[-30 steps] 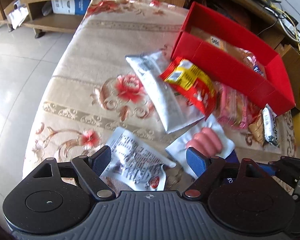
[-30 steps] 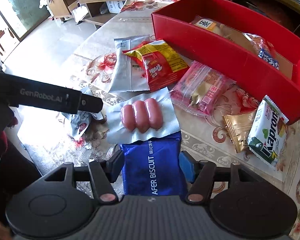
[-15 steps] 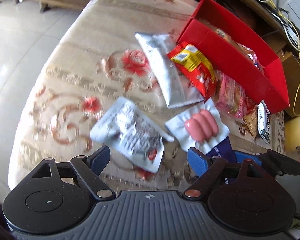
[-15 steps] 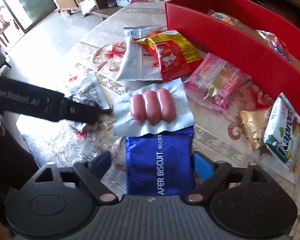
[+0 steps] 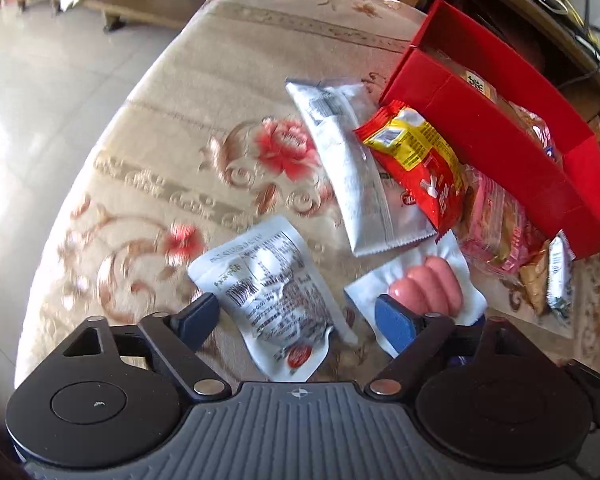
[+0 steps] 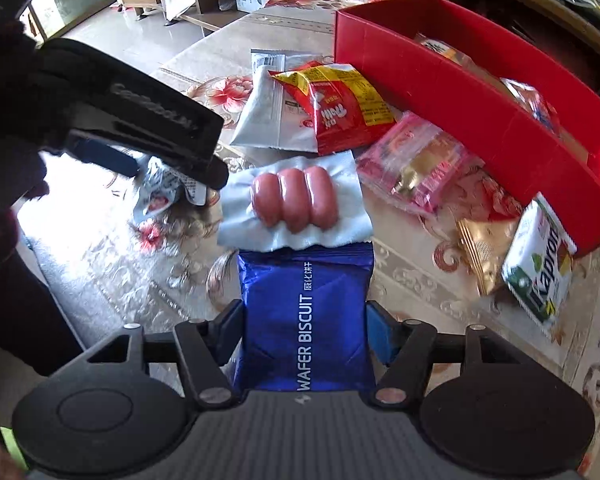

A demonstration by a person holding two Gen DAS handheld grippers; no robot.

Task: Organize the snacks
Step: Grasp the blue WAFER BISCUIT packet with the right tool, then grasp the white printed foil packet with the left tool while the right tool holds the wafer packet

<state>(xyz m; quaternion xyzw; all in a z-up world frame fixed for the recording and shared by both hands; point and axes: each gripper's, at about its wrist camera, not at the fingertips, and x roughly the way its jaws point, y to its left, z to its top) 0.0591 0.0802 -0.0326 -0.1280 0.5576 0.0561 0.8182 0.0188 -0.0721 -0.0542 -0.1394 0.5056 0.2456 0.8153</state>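
In the left wrist view my left gripper [image 5: 296, 320] points down at the table with its jaws closing. A white packet with black print [image 5: 272, 300] lies between its fingers; the left pad is at its edge and the right pad stands clear of it. My right gripper [image 6: 308, 332] is closing on a blue wafer biscuit pack [image 6: 304, 312] that lies flat on the cloth, both pads against its sides. A sealed pack of three sausages [image 6: 292, 200] overlaps the blue pack's far end. The red box [image 6: 440, 92] stands behind with some snacks inside.
A silver pouch [image 5: 352, 168], a red-and-yellow bag [image 6: 340, 108] and a pink pack [image 6: 416, 160] lie before the box. A gold wrapper [image 6: 484, 252] and a green-and-white pack [image 6: 540, 264] lie at the right. The floral tablecloth [image 5: 180, 140] drops off to the floor at the left.
The right jaws spread wide off the blue pack, then came back in against its sides. The white packet now sits further in between the left fingers, which have narrowed a little.
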